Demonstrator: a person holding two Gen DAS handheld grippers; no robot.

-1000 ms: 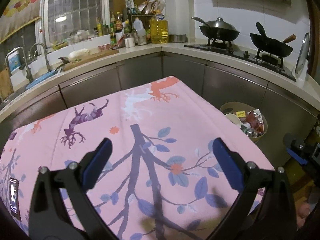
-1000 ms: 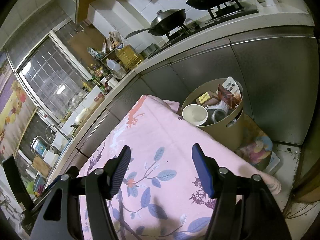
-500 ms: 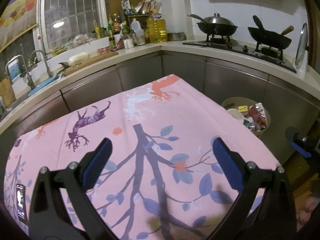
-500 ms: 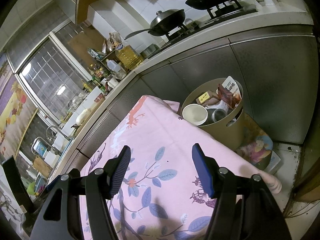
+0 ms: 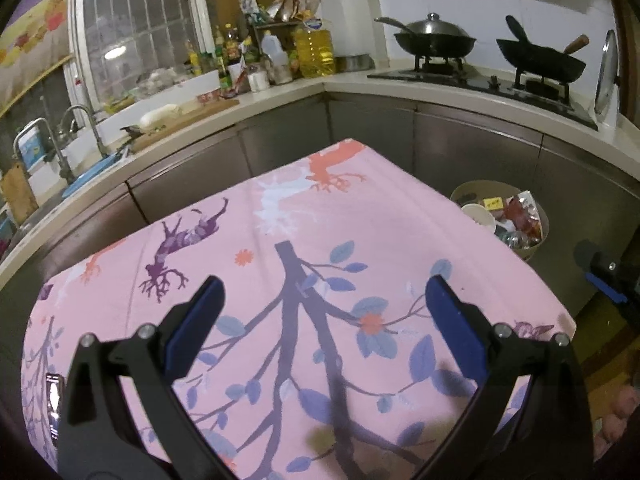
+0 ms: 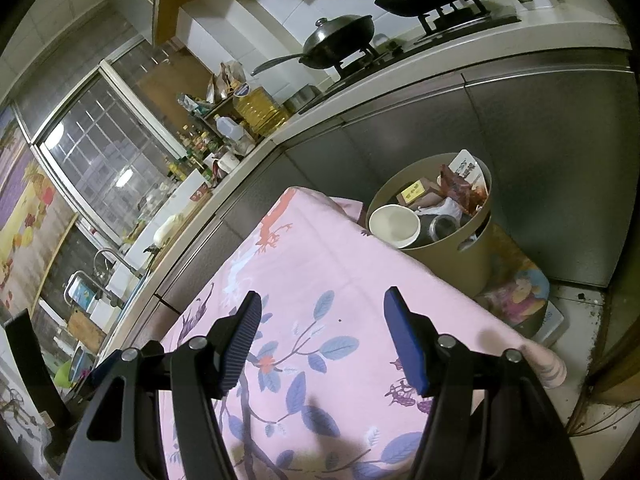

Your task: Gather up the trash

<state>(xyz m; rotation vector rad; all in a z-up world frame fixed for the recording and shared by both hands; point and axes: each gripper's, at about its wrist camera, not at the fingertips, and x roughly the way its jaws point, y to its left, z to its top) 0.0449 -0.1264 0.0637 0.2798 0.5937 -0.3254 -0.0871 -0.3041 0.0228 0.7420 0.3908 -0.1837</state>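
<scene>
A round tan trash bin [image 6: 448, 256] stands upright on the floor at two o'clock from the pink table; it is full: a white paper cup [image 6: 394, 226] on its side, a yellow-labelled box [image 6: 414, 191], red wrappers [image 6: 456, 186].

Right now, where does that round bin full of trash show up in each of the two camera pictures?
Left wrist view: the trash bin sits at the right, just past the pink tablecloth's far right edge, below the stove counter.
Right wrist view: the trash bin is right of centre, on the floor against the steel cabinets, beyond the cloth's corner.
Shared landmark: the lidded wok on the stove.
</scene>
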